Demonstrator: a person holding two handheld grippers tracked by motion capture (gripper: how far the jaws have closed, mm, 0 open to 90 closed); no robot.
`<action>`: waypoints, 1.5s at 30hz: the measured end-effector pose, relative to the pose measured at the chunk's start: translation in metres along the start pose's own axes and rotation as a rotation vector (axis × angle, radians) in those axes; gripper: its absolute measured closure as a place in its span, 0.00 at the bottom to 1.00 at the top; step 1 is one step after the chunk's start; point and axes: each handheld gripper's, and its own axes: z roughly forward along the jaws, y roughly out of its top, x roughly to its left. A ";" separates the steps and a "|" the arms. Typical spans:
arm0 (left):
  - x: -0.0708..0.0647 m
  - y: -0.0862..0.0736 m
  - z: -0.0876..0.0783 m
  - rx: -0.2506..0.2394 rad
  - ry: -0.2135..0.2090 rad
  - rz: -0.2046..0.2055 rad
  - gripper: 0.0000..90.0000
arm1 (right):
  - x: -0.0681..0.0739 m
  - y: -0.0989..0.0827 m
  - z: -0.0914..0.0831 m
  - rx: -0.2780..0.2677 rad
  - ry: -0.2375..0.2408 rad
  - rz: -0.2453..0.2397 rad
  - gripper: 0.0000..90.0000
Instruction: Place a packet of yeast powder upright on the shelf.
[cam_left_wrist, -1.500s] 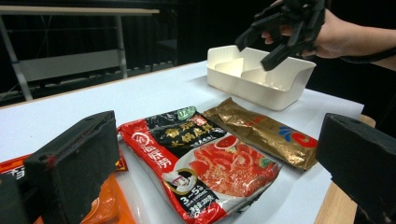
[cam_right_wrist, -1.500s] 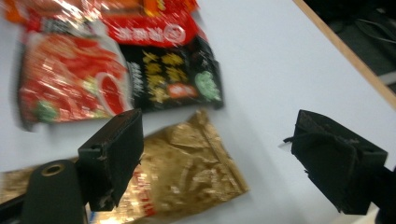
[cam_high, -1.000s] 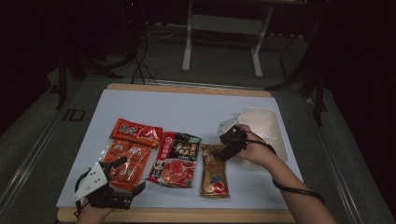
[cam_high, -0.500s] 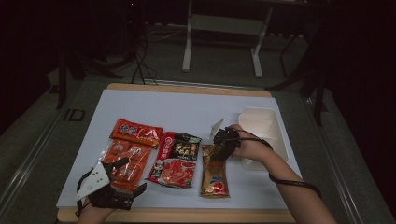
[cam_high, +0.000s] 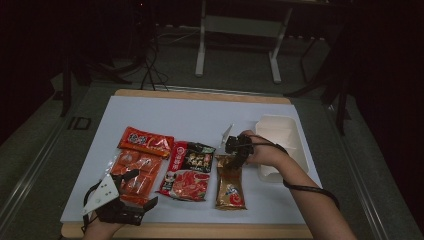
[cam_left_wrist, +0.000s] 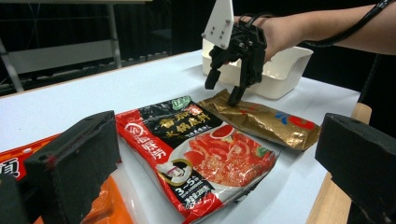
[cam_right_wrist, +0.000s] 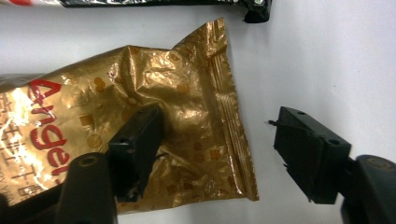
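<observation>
We see a white table (cam_high: 190, 117) with a wooden edge. On it lie a red and black soup-base packet (cam_high: 187, 170), an orange packet (cam_high: 134, 172) and a red packet (cam_high: 146, 141) just behind that one. A white plastic tray (cam_high: 280, 131) sits at the right side.

On the desk (cam_high: 200, 115) four packets lie in a row near the front edge. At the far left one pouch (cam_high: 146, 141) lies behind another (cam_high: 134, 172). Just right of them lies the hotpot packet (cam_high: 187, 170), and right of that the foil packet (cam_high: 230, 182). The tray (cam_high: 280, 132) stands behind and right of the foil packet, near the desk's right edge.
</observation>
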 end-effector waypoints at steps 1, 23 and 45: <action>0.000 0.000 0.000 0.002 -0.003 0.000 0.00 | -0.001 0.000 0.001 0.001 0.001 -0.001 0.33; -0.002 -0.001 0.005 0.029 -0.012 0.018 0.00 | -0.014 0.004 0.009 0.040 0.197 0.039 0.66; 0.000 -0.002 0.004 0.025 -0.004 0.005 0.00 | 0.000 0.003 -0.007 0.007 0.111 -0.036 1.00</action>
